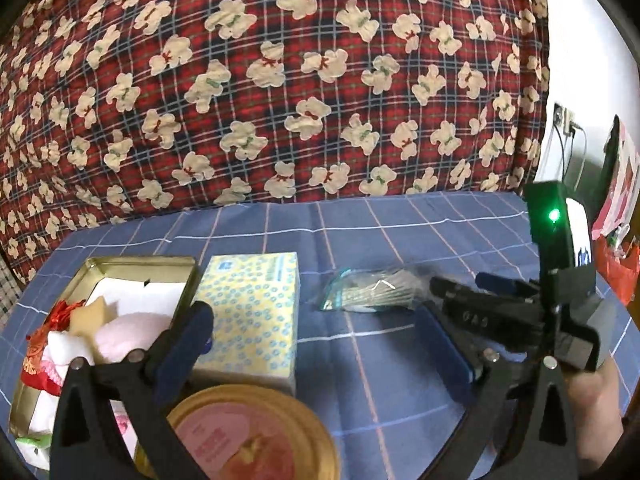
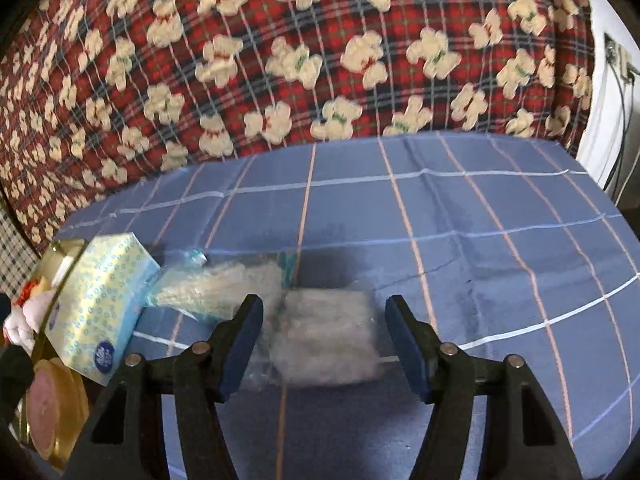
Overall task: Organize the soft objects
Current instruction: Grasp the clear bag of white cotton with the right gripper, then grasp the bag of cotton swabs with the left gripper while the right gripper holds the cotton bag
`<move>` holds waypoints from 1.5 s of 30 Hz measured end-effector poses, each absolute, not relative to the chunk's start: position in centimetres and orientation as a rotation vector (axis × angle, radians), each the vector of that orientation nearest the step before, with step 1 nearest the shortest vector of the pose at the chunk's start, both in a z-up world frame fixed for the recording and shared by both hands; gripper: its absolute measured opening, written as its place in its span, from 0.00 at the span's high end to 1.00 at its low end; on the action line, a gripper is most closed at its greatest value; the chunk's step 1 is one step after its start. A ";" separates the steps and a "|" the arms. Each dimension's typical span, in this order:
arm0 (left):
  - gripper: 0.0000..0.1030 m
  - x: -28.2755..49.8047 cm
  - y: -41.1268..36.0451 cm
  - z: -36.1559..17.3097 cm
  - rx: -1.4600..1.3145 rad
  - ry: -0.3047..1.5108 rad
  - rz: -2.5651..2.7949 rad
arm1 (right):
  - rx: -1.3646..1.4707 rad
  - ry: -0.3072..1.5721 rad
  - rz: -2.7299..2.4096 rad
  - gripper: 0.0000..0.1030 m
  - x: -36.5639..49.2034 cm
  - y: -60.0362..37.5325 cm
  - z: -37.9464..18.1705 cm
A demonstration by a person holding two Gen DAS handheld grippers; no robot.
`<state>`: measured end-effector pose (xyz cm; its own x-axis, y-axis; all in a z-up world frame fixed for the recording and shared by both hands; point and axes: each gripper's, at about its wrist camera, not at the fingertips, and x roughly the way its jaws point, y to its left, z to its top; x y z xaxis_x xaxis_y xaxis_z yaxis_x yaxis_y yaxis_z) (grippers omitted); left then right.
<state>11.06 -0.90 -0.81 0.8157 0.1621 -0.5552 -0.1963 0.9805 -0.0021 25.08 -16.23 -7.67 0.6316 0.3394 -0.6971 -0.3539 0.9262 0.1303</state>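
A clear plastic bag of cotton swabs [image 2: 280,312] lies on the blue checked cloth [image 2: 460,220]; it also shows in the left wrist view [image 1: 372,290]. My right gripper [image 2: 324,340] is open, its jaws on either side of the bag's near end; it shows from the side in the left wrist view [image 1: 460,292]. My left gripper [image 1: 316,344] is open and empty, above the cloth beside a gold tin [image 1: 132,268] that holds soft toys and cloths [image 1: 100,332]. A yellow-blue tissue pack [image 1: 252,316] stands next to the tin.
A round gold lid with a pink label [image 1: 248,436] lies at the near left. A red plaid quilt with bear print [image 1: 280,80] rises behind the cloth. A wall socket with cables [image 1: 564,120] is at the right.
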 end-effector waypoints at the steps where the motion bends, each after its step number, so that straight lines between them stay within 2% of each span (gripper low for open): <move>1: 0.01 11.5 -1.2 -0.8 -0.056 0.591 0.196 | -0.023 0.813 0.405 0.45 25.2 -16.2 -8.1; 3: 0.01 12.0 -1.3 -0.9 -0.066 0.597 0.198 | -0.017 0.841 0.416 0.48 25.5 -16.3 -8.7; 8: 0.01 13.6 -2.6 -0.9 -0.074 0.614 0.193 | -0.073 0.862 0.446 0.50 25.5 -16.3 -8.8; 15: 0.01 15.6 -5.1 -1.5 -0.019 0.637 0.180 | 0.009 0.856 0.472 0.58 25.8 -18.4 -8.5; 24: 0.01 17.9 -6.2 -2.7 -0.033 0.654 0.180 | 0.146 0.796 0.356 0.59 26.2 -22.7 -7.7; 43: 0.04 24.7 -8.3 -7.5 0.022 0.834 0.126 | 0.146 0.760 0.288 0.58 26.0 -24.1 -6.9; 45: 0.08 25.0 -8.5 -7.7 0.033 0.839 0.114 | 0.142 0.762 0.294 0.58 25.9 -24.0 -6.9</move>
